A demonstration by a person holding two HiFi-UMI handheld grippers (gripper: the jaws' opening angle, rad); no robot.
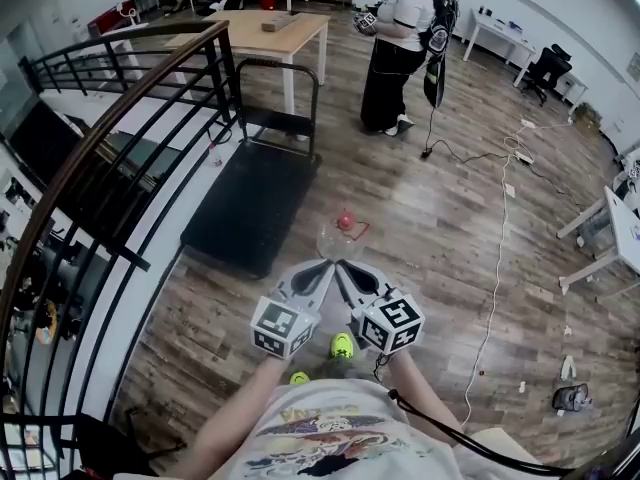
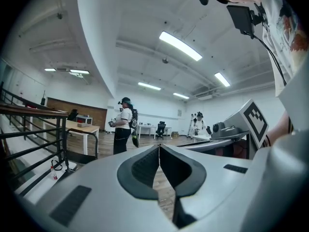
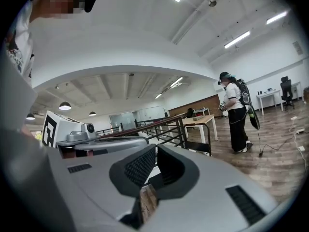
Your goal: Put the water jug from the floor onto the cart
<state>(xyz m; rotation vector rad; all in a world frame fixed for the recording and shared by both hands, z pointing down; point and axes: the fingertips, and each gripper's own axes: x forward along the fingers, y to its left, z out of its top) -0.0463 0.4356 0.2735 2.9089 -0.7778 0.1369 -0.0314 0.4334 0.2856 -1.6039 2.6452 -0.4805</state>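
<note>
In the head view the water jug (image 1: 341, 234), clear with a red cap, stands on the wooden floor just beyond both grippers. The black flatbed cart (image 1: 252, 206) lies to its left, its handle (image 1: 279, 66) upright at the far end. My left gripper (image 1: 328, 265) and right gripper (image 1: 342, 266) are held side by side, tips nearly touching each other, a little short of the jug. Both are shut with nothing between the pads. The left gripper view shows the left gripper (image 2: 159, 147) closed, the right gripper view the right gripper (image 3: 155, 150) closed. Neither gripper view shows the jug.
A black stair railing (image 1: 120, 98) runs along the left beside the cart. A person (image 1: 400, 48) stands at the far middle near a wooden table (image 1: 265, 28). Cables (image 1: 495, 268) trail over the floor at the right, and a white desk (image 1: 620, 233) sits at the right edge.
</note>
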